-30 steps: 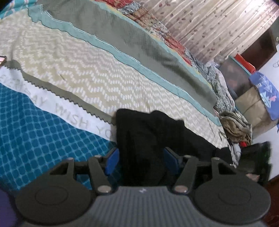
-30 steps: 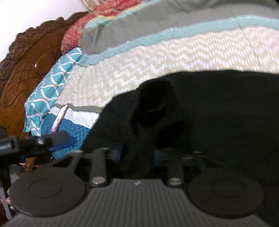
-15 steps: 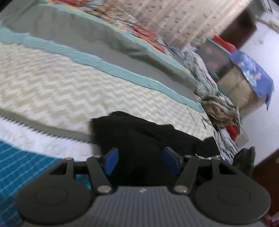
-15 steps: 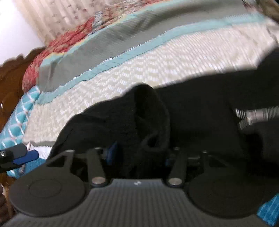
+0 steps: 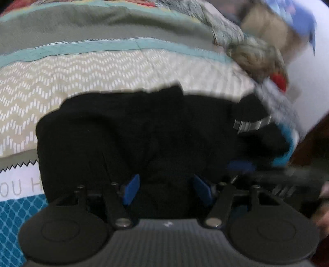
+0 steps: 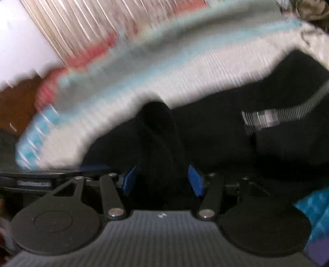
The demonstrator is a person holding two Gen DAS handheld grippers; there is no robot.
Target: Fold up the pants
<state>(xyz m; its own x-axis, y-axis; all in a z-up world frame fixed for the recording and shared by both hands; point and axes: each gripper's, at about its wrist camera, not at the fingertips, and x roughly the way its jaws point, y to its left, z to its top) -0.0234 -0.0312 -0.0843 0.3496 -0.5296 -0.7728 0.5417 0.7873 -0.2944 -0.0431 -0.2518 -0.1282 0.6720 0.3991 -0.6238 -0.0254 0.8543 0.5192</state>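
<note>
The black pants [image 5: 144,131] lie bunched on the striped bedspread [image 5: 102,67]. My left gripper [image 5: 166,190] is shut on a fold of the black cloth, which fills the gap between its blue pads. My right gripper [image 6: 162,180] is shut on another raised fold of the pants [image 6: 158,133]. The right gripper's blue finger and cable show at the right of the left wrist view [image 5: 242,166]. The left gripper's cable crosses the right wrist view [image 6: 287,111]. Both views are blurred by motion.
A bundle of patterned clothes [image 5: 257,55] lies at the bed's far right edge, with a blue cloth [image 5: 296,18] beyond it. A wooden headboard [image 6: 18,106] and a curtain [image 6: 82,24] show at the left of the right wrist view.
Both grippers have swung to the right over the bed with the pants held. The two grippers have come closer together, and more black cloth now lies in front of the left one.
</note>
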